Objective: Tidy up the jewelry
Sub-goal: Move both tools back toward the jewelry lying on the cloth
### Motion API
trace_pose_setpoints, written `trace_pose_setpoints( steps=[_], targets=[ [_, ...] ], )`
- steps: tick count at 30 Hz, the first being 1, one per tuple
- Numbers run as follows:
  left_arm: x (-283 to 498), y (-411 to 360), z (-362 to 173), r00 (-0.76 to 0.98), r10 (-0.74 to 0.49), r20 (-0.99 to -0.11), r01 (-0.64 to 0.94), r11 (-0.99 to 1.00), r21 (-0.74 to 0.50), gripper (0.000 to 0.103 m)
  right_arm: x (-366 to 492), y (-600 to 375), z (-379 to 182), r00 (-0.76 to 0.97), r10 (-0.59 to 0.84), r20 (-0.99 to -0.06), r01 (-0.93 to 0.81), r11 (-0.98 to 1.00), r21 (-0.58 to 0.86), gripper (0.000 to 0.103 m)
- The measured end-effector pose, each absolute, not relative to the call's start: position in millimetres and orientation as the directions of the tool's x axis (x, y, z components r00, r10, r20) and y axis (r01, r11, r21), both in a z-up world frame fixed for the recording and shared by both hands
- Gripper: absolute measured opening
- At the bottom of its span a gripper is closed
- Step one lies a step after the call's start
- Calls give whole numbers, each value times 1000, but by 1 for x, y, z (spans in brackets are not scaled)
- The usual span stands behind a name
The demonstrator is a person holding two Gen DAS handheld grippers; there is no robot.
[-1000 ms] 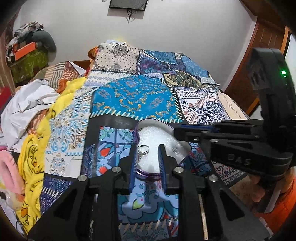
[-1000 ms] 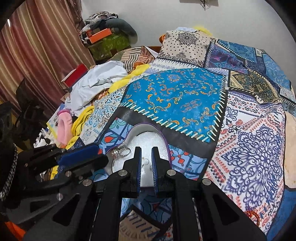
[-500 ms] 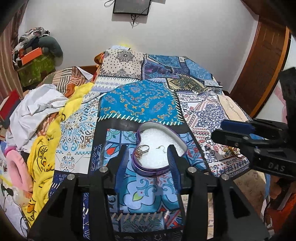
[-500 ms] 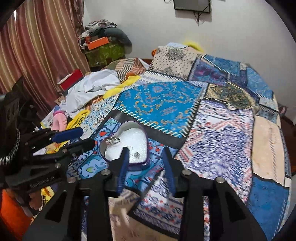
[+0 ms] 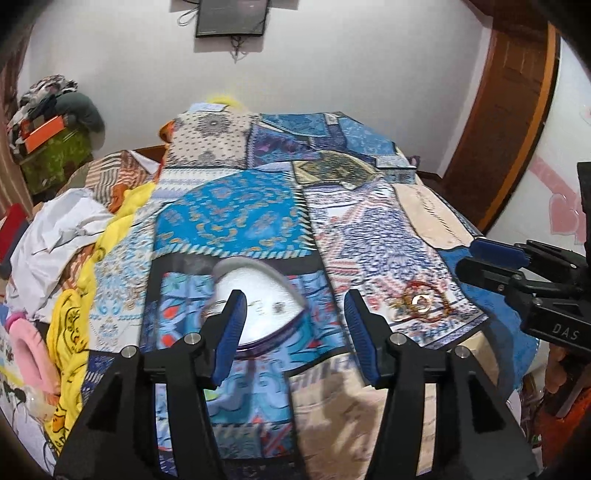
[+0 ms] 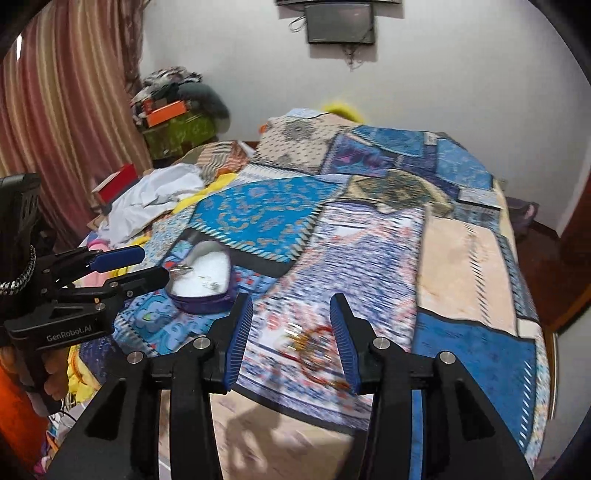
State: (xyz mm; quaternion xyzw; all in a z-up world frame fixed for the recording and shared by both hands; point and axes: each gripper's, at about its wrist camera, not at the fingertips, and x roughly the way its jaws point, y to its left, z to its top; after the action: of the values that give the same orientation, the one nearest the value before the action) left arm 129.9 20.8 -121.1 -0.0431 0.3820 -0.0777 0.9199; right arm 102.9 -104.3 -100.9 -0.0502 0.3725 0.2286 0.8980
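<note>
A purple heart-shaped box (image 5: 258,295) with white padding lies on the patterned bedspread; small jewelry pieces rest inside it, blurred. It also shows in the right wrist view (image 6: 201,275). A loose pile of jewelry (image 5: 419,302), a red bangle with gold pieces, lies to the box's right; in the right wrist view this pile (image 6: 310,341) sits between my right fingers. My left gripper (image 5: 295,332) is open and empty, held above the box's near edge. My right gripper (image 6: 291,339) is open and empty above the pile.
The patchwork bedspread (image 5: 258,214) covers the bed. White and yellow clothes (image 5: 74,236) are heaped on its left side. A curtain (image 6: 55,129) hangs at left, a wooden door frame (image 5: 509,122) stands at right, a dark screen (image 6: 340,22) hangs on the wall.
Both grippers opened wide and pulled back from the heart box. The right gripper swung rightward to sit over the loose jewelry pile.
</note>
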Motion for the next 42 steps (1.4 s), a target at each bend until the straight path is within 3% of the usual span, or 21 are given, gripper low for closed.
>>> trace_pose_setpoints(
  steps=[12,24,31,38,42],
  targets=[
    [153,-43,-148,616,-257,-745,217,964,-153,54,97,-166,-122,620,301,-725,-336,936,101,40],
    [160,-59,-178,546,-281,-789,245,954,-171,54,100,-168,-155,553,314,-772,-352,928,124,40],
    [164,-71,-182,546,-293,-785,286,946,-154,33,103,-168,-160,541,331,-774,-359,922,143,40],
    [170,-73,-185,539,-329,-776,297,936,-191,30,105,-166,-161,534,336,-775,-367,919,146,40],
    [172,-74,-187,542,-326,-775,288,938,-194,22,104,-166,-161,533,338,-776,-368,918,147,40]
  ],
)
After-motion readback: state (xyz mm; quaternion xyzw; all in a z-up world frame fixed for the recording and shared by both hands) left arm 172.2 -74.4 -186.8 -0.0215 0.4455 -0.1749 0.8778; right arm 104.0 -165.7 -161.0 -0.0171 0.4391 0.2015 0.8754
